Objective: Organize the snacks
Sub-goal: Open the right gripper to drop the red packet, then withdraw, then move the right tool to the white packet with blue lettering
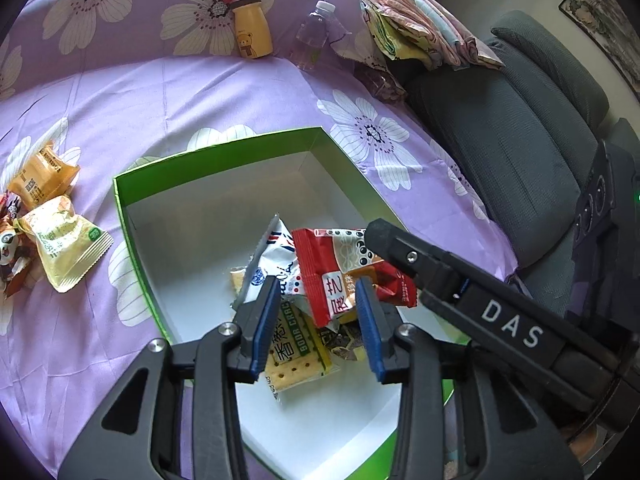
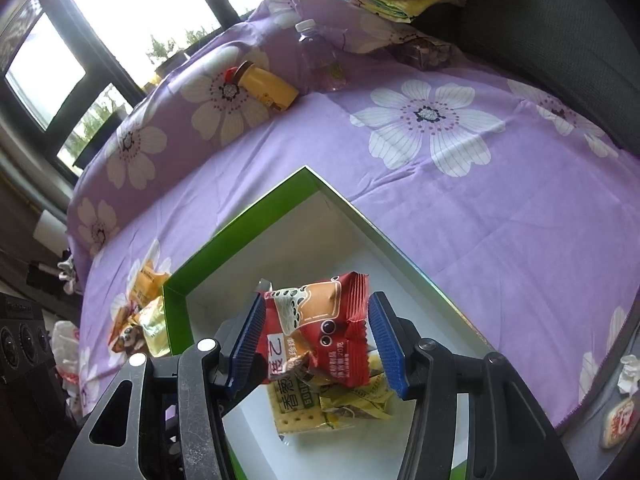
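A purple cloth (image 1: 208, 92) printed with white flowers is spread over the surface, which cannot be identified beneath it. A green box (image 1: 216, 152) with a white floor is set on it. A heap of snack packets is seen inside: a red packet (image 1: 340, 268) on top, a white-and-blue packet (image 1: 272, 264) at its 9 o'clock, and a cracker packet (image 1: 296, 352) partly hidden beneath. The left gripper (image 1: 320, 324) is held over the heap with jaws apart, nothing between them. The right gripper (image 2: 320, 340) is likewise spread; whether its pads (image 2: 384, 340) touch the red packet (image 2: 320, 336) cannot be told. At 9 o'clock of the box, loose yellow packets (image 1: 64, 236) are partly cut off by the frame edge. At 12 o'clock, a yellow bottle (image 1: 252, 28) and a clear bottle (image 1: 316, 32) are seen.
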`<action>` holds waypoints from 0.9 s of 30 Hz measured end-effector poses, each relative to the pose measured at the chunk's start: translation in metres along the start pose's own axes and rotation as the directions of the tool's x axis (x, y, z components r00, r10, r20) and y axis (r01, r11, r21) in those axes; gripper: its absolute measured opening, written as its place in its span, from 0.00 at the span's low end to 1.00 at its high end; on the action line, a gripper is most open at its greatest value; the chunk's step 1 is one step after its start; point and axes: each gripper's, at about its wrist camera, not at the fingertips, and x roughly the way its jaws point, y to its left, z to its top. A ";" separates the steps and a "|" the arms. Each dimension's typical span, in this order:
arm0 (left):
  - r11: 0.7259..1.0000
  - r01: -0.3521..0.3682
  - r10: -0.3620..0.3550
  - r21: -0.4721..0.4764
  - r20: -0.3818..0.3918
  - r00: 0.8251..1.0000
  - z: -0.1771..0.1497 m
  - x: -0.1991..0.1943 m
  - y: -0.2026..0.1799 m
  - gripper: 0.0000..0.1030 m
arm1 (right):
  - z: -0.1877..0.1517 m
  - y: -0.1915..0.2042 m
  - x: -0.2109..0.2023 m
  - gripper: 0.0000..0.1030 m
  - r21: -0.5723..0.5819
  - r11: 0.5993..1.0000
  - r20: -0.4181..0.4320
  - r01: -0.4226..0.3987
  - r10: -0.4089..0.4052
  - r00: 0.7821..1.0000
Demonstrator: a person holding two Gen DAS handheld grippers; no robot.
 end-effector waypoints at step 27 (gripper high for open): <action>0.896 0.098 0.000 -0.433 0.222 0.975 -0.022 -0.168 0.202 0.90 | -0.029 0.103 -0.008 0.79 -0.144 0.984 0.113 -0.107 0.124 0.986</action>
